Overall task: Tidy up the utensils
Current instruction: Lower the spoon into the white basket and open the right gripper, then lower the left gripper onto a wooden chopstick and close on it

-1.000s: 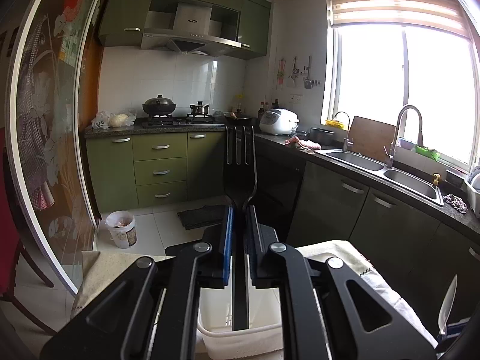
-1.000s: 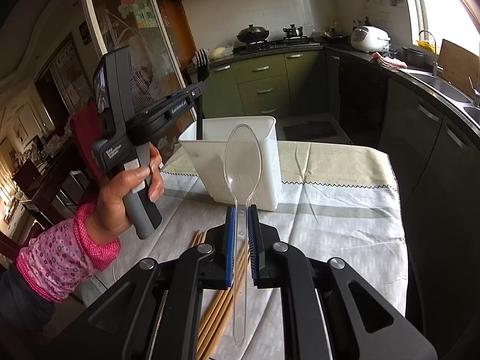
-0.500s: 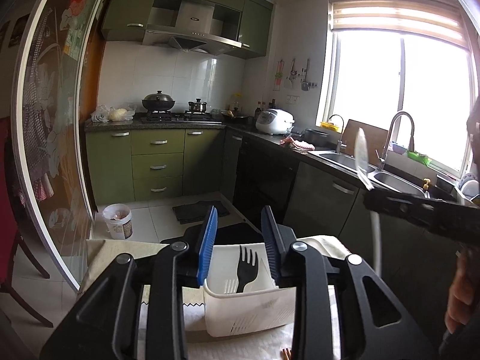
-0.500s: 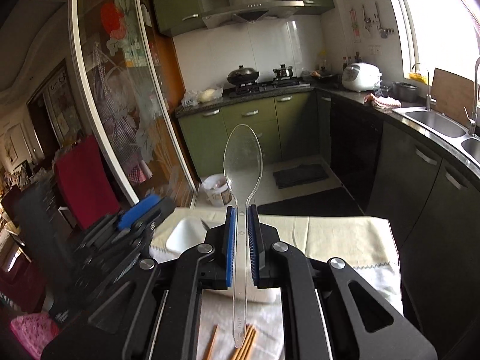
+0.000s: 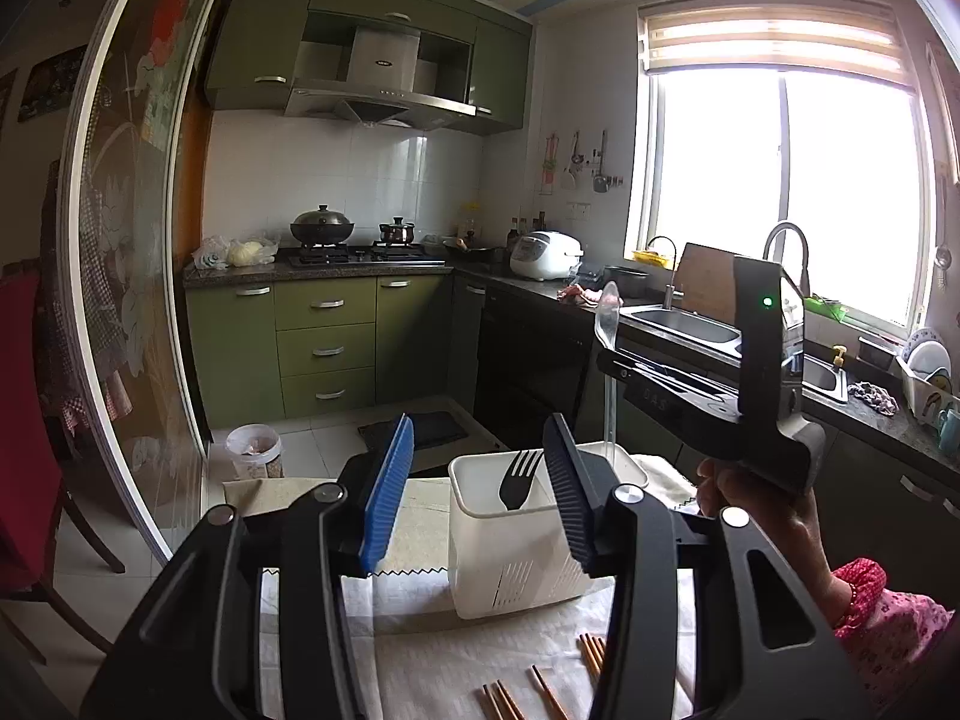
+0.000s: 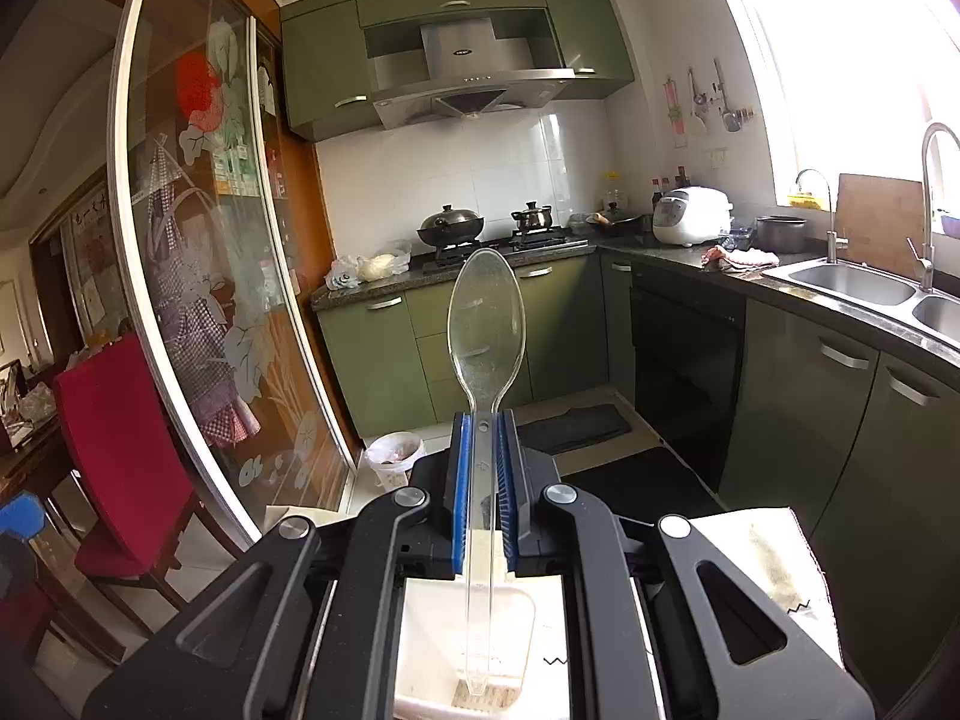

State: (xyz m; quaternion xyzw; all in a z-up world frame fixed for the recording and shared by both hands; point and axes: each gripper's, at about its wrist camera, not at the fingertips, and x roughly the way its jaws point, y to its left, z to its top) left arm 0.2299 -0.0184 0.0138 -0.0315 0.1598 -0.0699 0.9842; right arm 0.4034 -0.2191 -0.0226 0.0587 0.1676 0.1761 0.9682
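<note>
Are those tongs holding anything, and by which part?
Right tongs grip a clear plastic spoon by its handle, just below the bowl. Left tongs hold nothing.

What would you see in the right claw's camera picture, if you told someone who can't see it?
The right claw is shut on a clear plastic spoon, bowl end up, its handle hanging over a white utensil holder on the table. Behind it is a kitchen with green cabinets.

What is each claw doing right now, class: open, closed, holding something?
Left claw: open, empty, just opened; black fork stands in the white bin.
Right claw: closed on the clear spoon.
</note>
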